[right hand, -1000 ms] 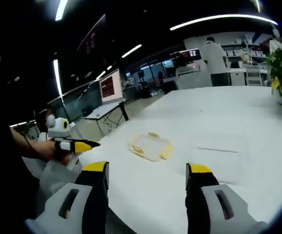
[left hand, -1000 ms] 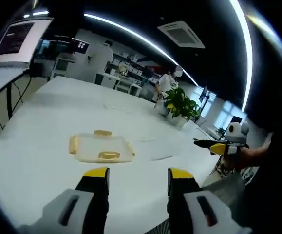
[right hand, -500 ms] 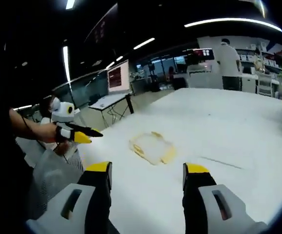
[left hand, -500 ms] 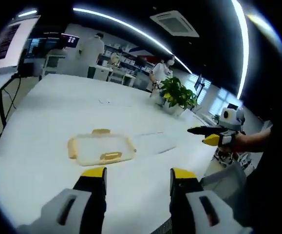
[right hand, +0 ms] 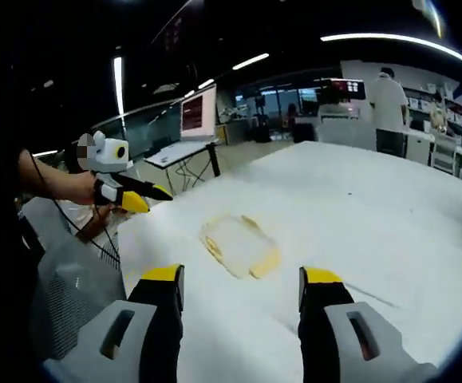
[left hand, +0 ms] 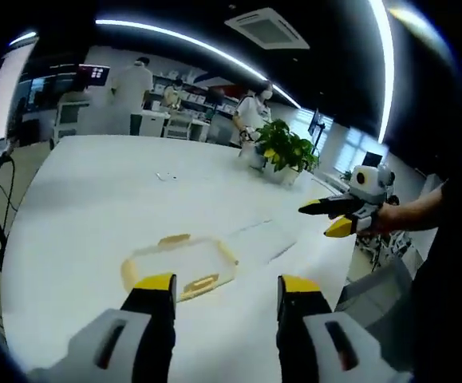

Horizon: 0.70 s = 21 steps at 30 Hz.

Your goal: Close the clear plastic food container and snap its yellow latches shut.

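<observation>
Fingers (left hand: 157, 291) apart, empty, above container (left hand: 179, 265).

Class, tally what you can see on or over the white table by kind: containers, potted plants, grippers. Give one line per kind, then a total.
Containers: 1, the clear container with yellow latches.
Potted plants: 1, the plant at the far side of the table.
Grippers: 2, the left gripper and the right gripper, both open.
Total: 4.
</observation>
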Available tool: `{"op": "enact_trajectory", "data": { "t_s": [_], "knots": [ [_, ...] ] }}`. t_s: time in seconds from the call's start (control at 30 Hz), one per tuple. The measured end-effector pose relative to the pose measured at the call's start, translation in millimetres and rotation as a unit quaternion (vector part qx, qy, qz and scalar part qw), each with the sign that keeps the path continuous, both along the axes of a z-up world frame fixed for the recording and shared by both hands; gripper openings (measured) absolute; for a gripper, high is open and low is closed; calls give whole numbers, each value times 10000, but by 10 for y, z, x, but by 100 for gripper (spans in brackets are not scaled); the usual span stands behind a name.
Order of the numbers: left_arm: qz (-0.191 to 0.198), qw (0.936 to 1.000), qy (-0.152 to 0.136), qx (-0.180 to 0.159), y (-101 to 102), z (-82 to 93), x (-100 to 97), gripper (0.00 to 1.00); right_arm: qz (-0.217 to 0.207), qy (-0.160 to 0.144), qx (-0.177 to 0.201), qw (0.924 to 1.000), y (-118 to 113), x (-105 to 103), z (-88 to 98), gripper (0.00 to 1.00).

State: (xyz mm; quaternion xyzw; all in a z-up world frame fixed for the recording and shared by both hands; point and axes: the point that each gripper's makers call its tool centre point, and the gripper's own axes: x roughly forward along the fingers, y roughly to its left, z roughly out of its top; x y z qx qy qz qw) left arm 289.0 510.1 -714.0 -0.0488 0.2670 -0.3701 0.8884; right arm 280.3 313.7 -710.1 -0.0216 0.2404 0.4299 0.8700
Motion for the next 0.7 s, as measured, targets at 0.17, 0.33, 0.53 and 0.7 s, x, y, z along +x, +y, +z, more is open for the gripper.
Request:
{"op": "enact_trajectory", "data": {
  "t_s": [0.17,0.33,0.53,0.7],
  "knots": [
    [-62,9997,-28,-230,-4,50,153,41,128,46,-76,9999,89,105,-37,56],
    [-375,9993,89,9,-13,-82,215,38,306,7,-228,9993,167,205,-95,56],
    [-711,9961,143,501,45,-266,319,40,502,-28,-452,9977,212,315,-177,56],
    [-879,9931,107,768,87,-345,431,43,526,82,-464,9975,234,429,-254,56]
  ]
}}
